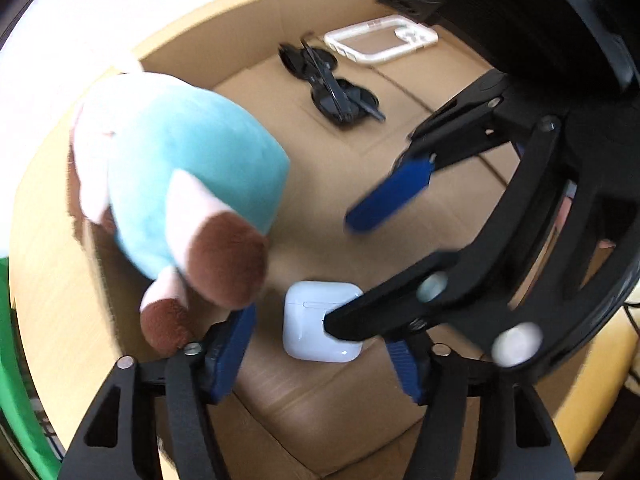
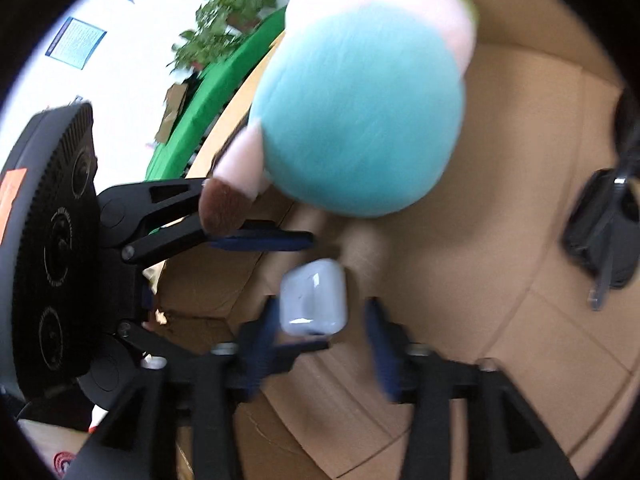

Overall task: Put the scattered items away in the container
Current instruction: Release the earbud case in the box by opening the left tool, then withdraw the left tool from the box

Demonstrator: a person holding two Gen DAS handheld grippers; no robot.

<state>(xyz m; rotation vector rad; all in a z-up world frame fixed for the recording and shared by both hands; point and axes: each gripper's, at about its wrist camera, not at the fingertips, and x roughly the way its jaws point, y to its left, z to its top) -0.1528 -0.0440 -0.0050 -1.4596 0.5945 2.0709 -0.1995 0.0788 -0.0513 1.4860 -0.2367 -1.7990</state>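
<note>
Left wrist view: the fingers (image 1: 236, 344) of the left gripper (image 1: 320, 356) stand spread, clamping nothing. The plush toy (image 1: 180, 184), turquoise with pink limbs and brown feet, hangs just beyond the left finger; one brown foot lies against that finger's outer side, and whether it presses there cannot be told. Between the two fingers, on the floor of the cardboard box (image 1: 328, 412), lies a white earbud case (image 1: 316, 320), clear of both pads. The right gripper (image 1: 356, 268) reaches in from the right edge, its blue-padded fingers (image 1: 392, 192) wide apart; the lower finger's black tip overlaps the case, contact unclear. Toward the box's far wall lie black sunglasses (image 1: 332, 84) and, beyond them, a white phone case (image 1: 380, 40).

Right wrist view: the right gripper's (image 2: 324, 340) fingers (image 2: 380, 344) are released, the earbud case (image 2: 312, 298) standing between them, close to the left-hand finger, gripped by neither. The plush toy (image 2: 360, 112) fills the upper middle, above the box floor (image 2: 500, 320). The left gripper (image 2: 276, 292) enters from the left edge, parted, the toy's brown foot beside its upper finger (image 2: 264, 240). The sunglasses (image 2: 608, 232) lie near the right wall. Outside the box, a potted plant (image 2: 224, 20) and green cloth (image 2: 216, 92) show.
</note>
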